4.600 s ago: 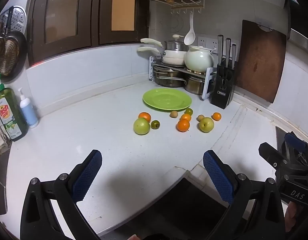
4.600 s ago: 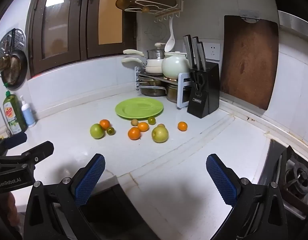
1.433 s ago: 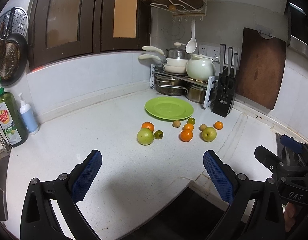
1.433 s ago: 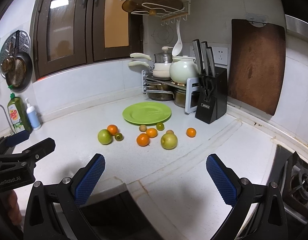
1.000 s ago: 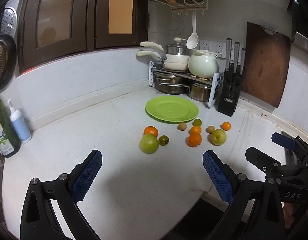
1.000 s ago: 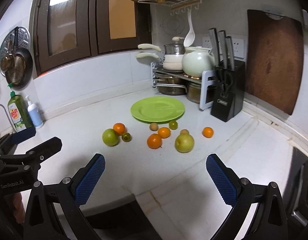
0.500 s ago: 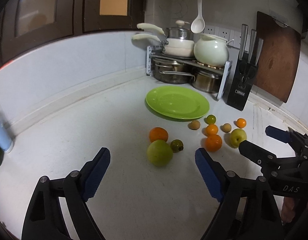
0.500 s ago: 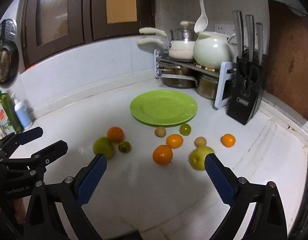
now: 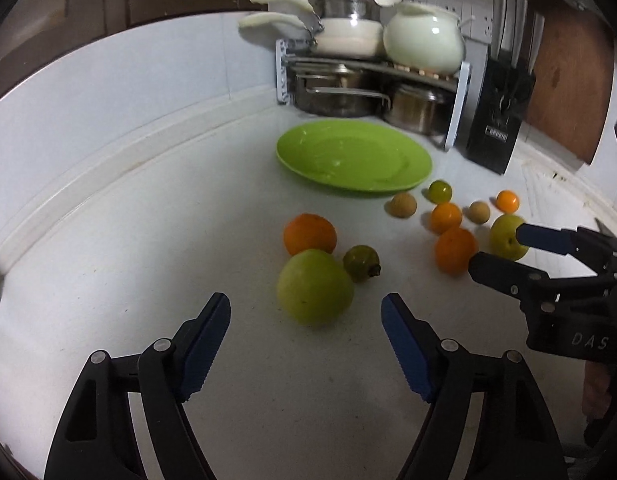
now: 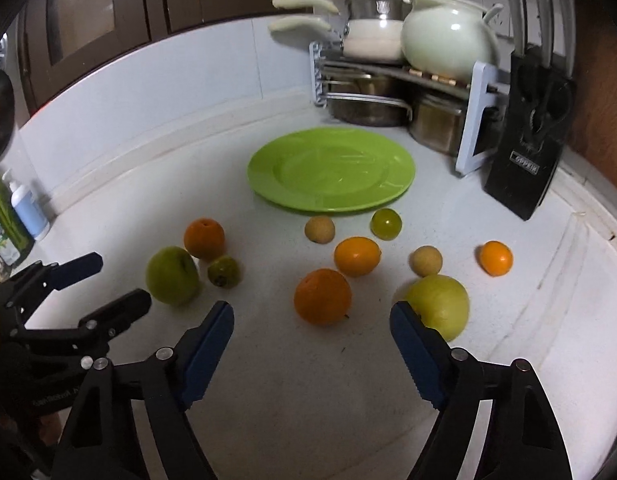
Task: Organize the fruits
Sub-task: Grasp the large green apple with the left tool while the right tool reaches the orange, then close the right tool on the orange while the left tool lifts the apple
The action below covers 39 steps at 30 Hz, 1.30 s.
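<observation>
My round green plastic plate [image 9: 354, 156] sits bare beyond both tools; my left gripper [image 9: 306, 344] is closing, unclenched, just short of the round green apple [image 9: 314, 286]; my right gripper [image 10: 310, 344] likewise, the round orange [image 10: 322, 296] just ahead.

Both grippers are pointed steeply downward, side by side. The left gripper [image 9: 306, 334] is seen with its jaws closing, and nothing is pressed between them. The right gripper [image 10: 312, 338] is likewise closing, with nothing held between its blue pads [image 10: 206, 350].
</observation>
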Each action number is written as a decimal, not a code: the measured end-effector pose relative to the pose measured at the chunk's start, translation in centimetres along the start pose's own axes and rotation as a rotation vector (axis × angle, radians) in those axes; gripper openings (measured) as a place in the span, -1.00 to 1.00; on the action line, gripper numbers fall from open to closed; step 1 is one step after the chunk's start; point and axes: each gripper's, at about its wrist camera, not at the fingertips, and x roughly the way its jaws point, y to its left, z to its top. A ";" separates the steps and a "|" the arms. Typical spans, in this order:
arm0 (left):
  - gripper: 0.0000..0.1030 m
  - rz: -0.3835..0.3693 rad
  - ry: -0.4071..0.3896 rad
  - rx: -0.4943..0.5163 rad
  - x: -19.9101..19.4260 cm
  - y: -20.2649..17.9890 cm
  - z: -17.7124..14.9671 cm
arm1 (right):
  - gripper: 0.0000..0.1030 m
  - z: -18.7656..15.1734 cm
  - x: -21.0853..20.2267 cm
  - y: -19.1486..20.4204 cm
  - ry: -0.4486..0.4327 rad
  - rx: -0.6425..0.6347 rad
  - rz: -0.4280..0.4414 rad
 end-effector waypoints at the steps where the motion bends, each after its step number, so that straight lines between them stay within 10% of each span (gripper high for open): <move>1: 0.51 0.008 0.004 0.005 0.4 -0.1 0.0 | 0.56 0.1 0.4 -0.1 0.010 -0.001 0.007; 28: -0.02 -0.008 0.076 -0.010 4.5 -0.5 1.3 | -0.18 0.7 4.5 -1.0 0.098 -0.035 0.071; 39: -0.03 0.000 0.061 -0.027 3.4 -0.2 1.1 | -0.18 1.0 3.7 -0.8 0.086 -0.045 0.083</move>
